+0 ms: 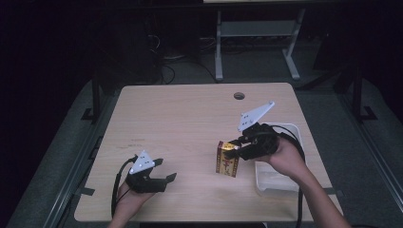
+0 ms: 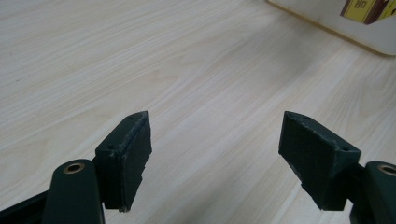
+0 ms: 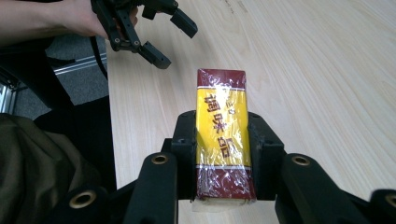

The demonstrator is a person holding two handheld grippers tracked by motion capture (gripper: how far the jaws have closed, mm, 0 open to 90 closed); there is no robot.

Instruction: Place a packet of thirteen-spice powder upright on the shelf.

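Right gripper (image 1: 236, 146): we see its jaws clamped on the two long sides of a box (image 1: 227, 158); in the right gripper view the gripper (image 3: 220, 154) grips the box (image 3: 223, 135) about mid-length, both pads flat against it.
Box: red and yellow, wrapped in shiny clear film, red characters on the yellow band (we can't read them well). In the high view it stands upright near the table's right-centre, just left of the tray; whether its bottom touches the wood we cannot tell.
Right hand (image 1: 285, 159): wrapped round the gripper body, forearm coming in from the bottom right, above the tray.
Left gripper (image 1: 161, 171): jaws spread wide, nothing between them; in the left gripper view (close to the wood) the gripper (image 2: 215, 149) has bare table between its two pads.
Left hand (image 1: 127, 194): holds that gripper near the front-left edge of the table, well apart from the box.
Tray (image 1: 264, 181): white, shallow, at the right edge near the front; we see its pale rim (image 2: 327, 28) in the left gripper view too.
Table (image 1: 190, 123): light wood grain, with a round hole (image 1: 239, 96) near the far edge.
Cables: a black one trails from each gripper.
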